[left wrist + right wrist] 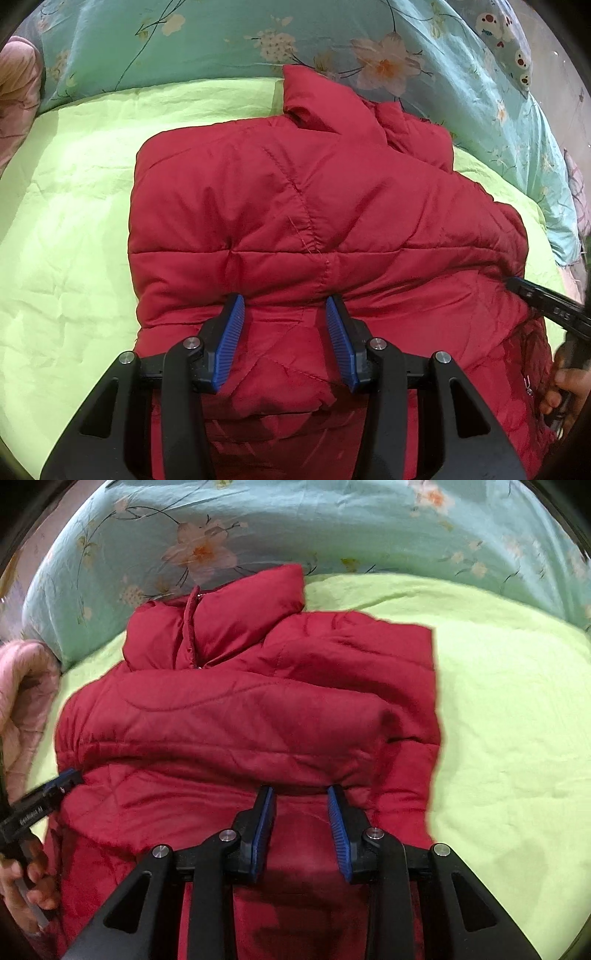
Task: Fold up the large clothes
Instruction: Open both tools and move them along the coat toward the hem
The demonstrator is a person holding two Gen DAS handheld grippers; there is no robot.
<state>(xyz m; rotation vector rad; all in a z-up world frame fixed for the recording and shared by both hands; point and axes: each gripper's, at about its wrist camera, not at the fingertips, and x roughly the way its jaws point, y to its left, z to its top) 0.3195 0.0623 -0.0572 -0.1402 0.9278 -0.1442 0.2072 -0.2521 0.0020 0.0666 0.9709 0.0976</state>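
Observation:
A red quilted puffer jacket [295, 206] lies folded on a lime-green sheet [74, 206], collar toward the far side. My left gripper [284, 301] is open, its blue pads straddling the jacket's near folded layer. In the right wrist view the same jacket [251, 709] fills the middle. My right gripper [301, 790] is open with its tips at the edge of the upper fold. Each gripper shows in the other view: the right one at the jacket's right edge [517, 286], the left one at its left edge [70, 777].
A teal floral quilt [221, 40] is bunched along the far side of the bed. A pink quilted cloth [22, 701] lies at the left. The green sheet [509, 720] spreads on both sides of the jacket.

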